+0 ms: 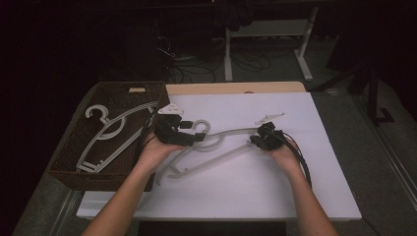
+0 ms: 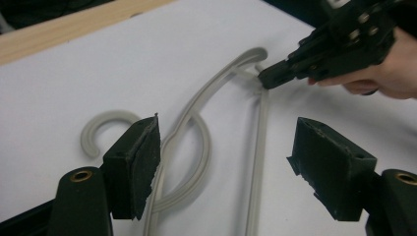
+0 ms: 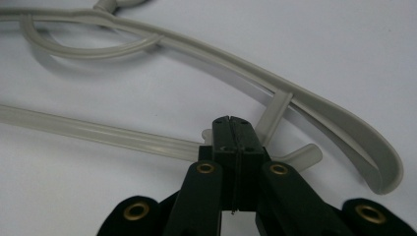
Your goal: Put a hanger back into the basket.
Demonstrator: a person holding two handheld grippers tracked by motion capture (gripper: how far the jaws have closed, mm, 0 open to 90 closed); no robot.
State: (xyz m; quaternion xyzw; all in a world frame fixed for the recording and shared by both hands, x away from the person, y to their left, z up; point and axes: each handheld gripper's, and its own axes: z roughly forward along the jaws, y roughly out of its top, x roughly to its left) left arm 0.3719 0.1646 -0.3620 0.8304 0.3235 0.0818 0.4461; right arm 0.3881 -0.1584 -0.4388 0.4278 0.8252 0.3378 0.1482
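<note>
While the hanger (image 1: 216, 147) lies flat near the middle of the white table (image 1: 295, 191), just right of the basket (image 1: 64, 167), the right gripper (image 3: 231, 123) is clamped tight at its right shoulder, apparently pinching the thin bar there. The left gripper (image 2: 223, 162) stands wide over the neck, its pads either side of the plastic without pressing. Judged from its slim moulding, the hanger is light, fairly stiff yet springy, and smooth enough to slip. Holds at the neck and one shoulder should keep it from swinging. A second hanger (image 1: 105, 137) lies in the basket.
</note>
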